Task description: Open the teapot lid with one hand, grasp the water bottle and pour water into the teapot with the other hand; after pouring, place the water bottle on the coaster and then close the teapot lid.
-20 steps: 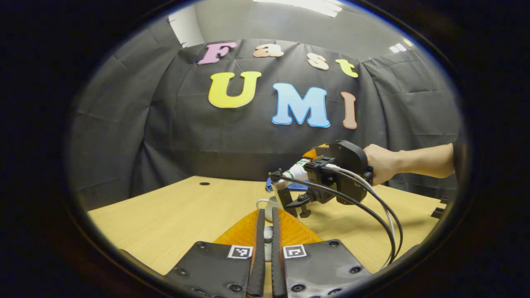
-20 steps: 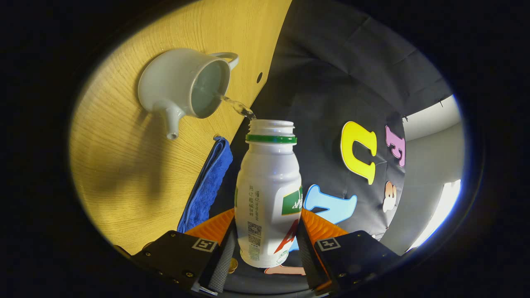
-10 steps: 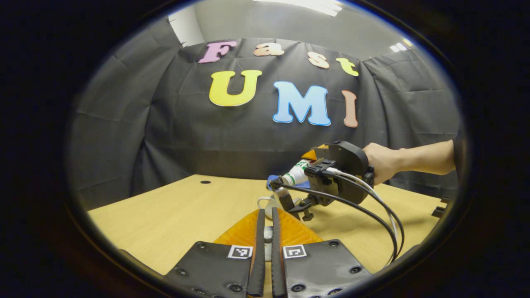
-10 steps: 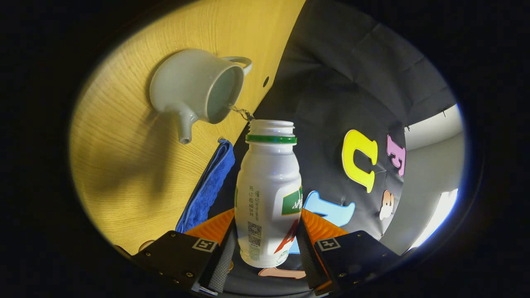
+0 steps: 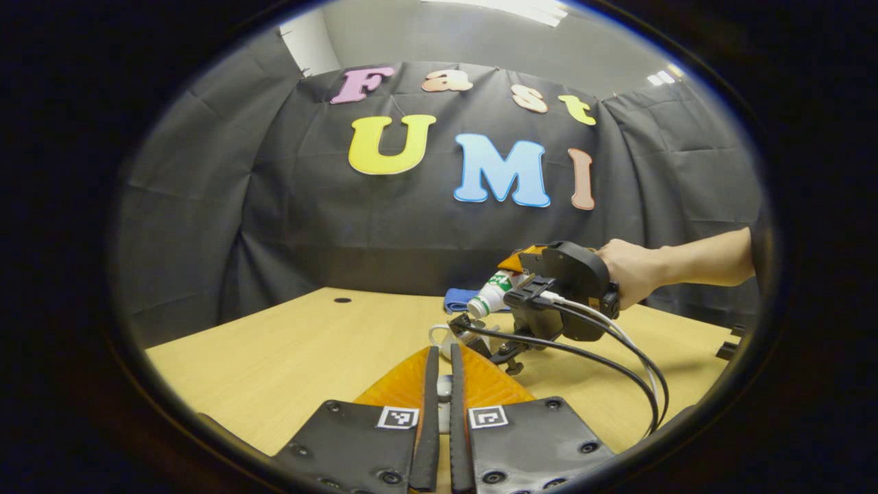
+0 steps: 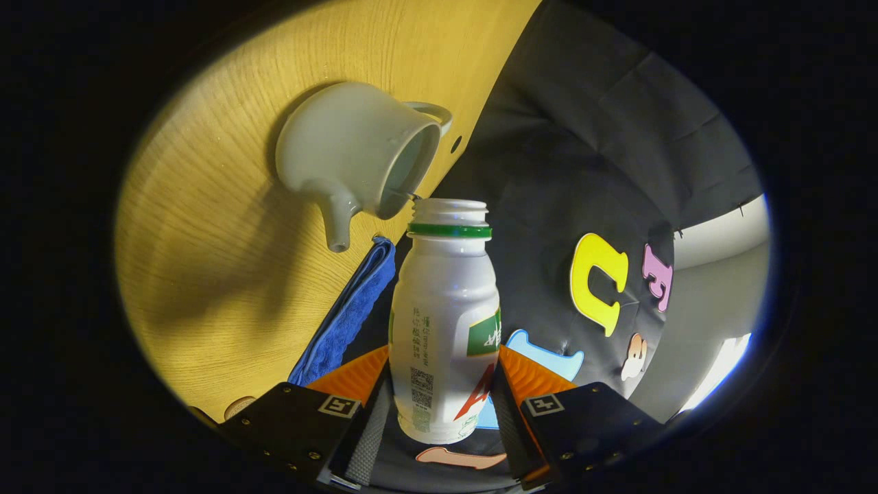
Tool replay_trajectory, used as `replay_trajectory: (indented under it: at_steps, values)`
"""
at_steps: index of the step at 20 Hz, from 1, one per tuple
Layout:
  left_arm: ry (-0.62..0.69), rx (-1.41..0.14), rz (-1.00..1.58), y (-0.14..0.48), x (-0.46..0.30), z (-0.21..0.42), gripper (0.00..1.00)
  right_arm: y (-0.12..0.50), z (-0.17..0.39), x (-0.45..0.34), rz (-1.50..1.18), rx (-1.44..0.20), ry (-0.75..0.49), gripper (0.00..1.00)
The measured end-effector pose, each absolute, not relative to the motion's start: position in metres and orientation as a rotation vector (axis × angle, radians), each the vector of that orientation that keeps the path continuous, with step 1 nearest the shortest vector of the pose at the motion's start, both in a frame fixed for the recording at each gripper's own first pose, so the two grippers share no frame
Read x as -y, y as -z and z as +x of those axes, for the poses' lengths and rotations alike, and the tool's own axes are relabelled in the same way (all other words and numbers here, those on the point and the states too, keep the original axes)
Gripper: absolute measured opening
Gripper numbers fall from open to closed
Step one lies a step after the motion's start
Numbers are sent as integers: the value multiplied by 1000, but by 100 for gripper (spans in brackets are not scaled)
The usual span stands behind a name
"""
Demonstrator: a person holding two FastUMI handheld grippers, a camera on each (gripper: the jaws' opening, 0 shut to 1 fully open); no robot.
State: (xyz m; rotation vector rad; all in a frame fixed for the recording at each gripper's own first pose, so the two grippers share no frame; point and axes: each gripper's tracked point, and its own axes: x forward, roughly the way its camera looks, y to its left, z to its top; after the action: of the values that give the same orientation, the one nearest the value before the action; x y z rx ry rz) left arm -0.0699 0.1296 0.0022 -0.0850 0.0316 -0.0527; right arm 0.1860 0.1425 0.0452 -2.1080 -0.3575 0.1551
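Note:
A white teapot [image 6: 350, 158] stands open on the wooden table [image 6: 206, 274], its spout pointing toward the blue cloth. My right gripper [image 6: 442, 384] is shut on a white water bottle [image 6: 446, 315] with a green neck ring. The capless bottle is tipped, its mouth right by the pot's rim. No clear stream shows. From the left gripper view, that bottle [image 5: 490, 295] hangs tilted above the teapot [image 5: 446, 336], held by a hand [image 5: 631, 271]. My left gripper [image 5: 439, 384] is shut on a small white piece, the teapot lid [image 5: 444, 391], mostly hidden by the fingers.
A folded blue cloth [image 6: 346, 315] lies on the table just beyond the teapot, also visible as the cloth [image 5: 458, 299]. A small dark hole [image 5: 341, 300] sits in the tabletop at the back left. Black cables [image 5: 617, 370] trail from the right gripper.
The water stream from the bottle into the teapot has thinned and stopped. The bottle has tipped back a little, and the teapot has drifted right in the right gripper view. My left gripper stays put.

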Motion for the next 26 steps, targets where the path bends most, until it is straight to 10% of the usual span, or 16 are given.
replay_trajectory:
  at_steps: [13,26]
  values:
    - [51,-43,-83,2,-130,-71,17,-43,183,-140,-2086,375,-179,72]
    - [20,-33,-97,-8,-145,-57,12,-60,175,-107,-1453,346,-153,72]
